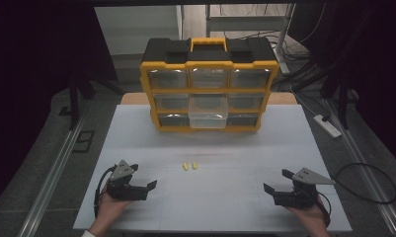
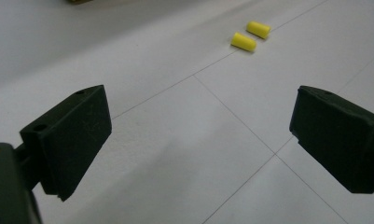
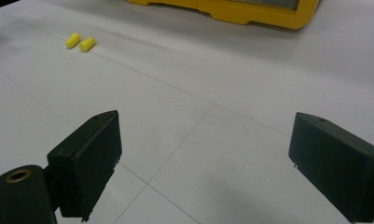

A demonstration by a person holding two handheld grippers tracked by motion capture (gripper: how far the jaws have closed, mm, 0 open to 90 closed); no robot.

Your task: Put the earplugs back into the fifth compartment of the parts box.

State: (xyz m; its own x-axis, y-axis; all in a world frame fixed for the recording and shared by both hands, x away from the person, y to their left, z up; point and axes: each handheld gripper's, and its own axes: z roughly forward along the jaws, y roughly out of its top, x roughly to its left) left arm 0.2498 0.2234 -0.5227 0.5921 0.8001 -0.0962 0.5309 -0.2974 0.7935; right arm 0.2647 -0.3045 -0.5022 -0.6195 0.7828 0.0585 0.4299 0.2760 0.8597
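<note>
Two small yellow earplugs (image 1: pixel 190 166) lie side by side in the middle of the white table (image 1: pixel 205 143). In the left gripper view the earplugs (image 2: pixel 250 36) sit far ahead; in the right gripper view the earplugs (image 3: pixel 80 42) lie at the upper left. My left gripper (image 1: pixel 145 185) rests open near the front left, its jaws wide apart with nothing between them. My right gripper (image 1: pixel 277 183) stands open at the front right, also holding nothing. A yellow and black drawer organizer (image 1: pixel 209 84) stands at the back, its lower middle clear drawer (image 1: pixel 208 112) pulled out.
The organizer's yellow base (image 3: pixel 231 11) shows at the top of the right gripper view. A power strip (image 1: pixel 327 125) and cables (image 1: pixel 368 180) lie on the floor to the right. Dark curtains flank the table on both sides.
</note>
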